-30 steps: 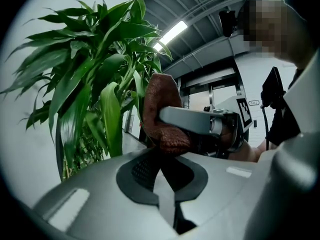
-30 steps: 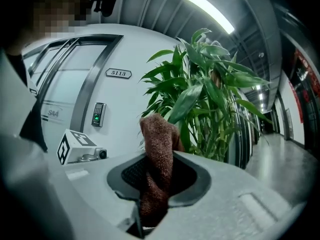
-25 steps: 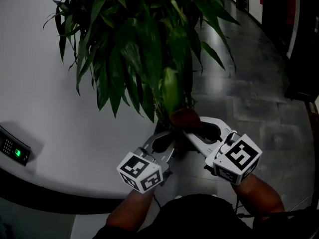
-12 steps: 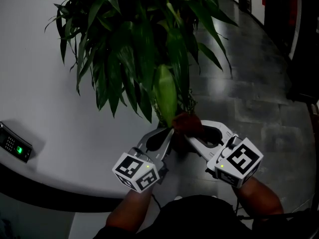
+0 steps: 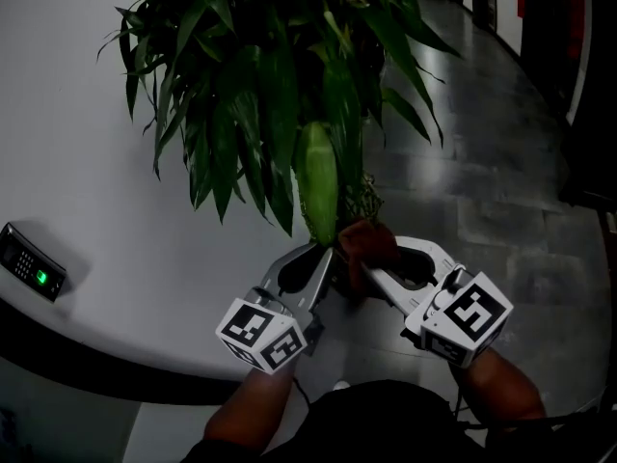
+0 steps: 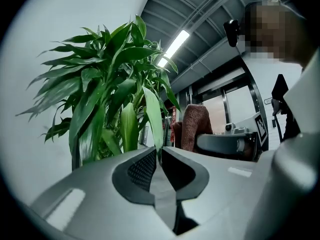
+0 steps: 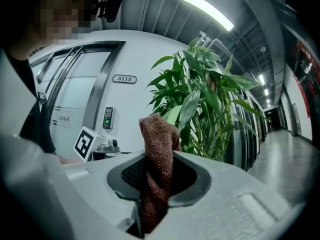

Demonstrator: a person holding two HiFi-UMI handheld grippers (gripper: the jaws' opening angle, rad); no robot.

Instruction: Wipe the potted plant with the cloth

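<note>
The potted plant [image 5: 260, 85] with long green leaves stands right before me; its pot is hidden behind the grippers. One pale green leaf [image 5: 318, 177] hangs down with its tip between the jaws of my left gripper [image 5: 326, 258]. Those jaws are opening, with a narrow gap around the leaf tip [image 6: 154, 134] in the left gripper view [image 6: 156, 153]. My right gripper [image 5: 358, 270] is shut on a red-brown knitted cloth [image 5: 364, 241], which stands up out of its jaws [image 7: 159, 156] as a folded wad [image 7: 159, 139]. The cloth sits just right of the leaf's lower end.
A curved white wall [image 5: 77, 162] rises at the left and carries an access keypad [image 5: 34, 273] with a green light. Grey tiled floor [image 5: 482, 162] runs off to the right toward dark doors. A framed door with a number plate [image 7: 124, 79] shows in the right gripper view.
The pale leaf has come to stand straighter and longer above the left gripper. The right gripper with the cloth has shifted slightly and stays beside the leaf's lower end.
</note>
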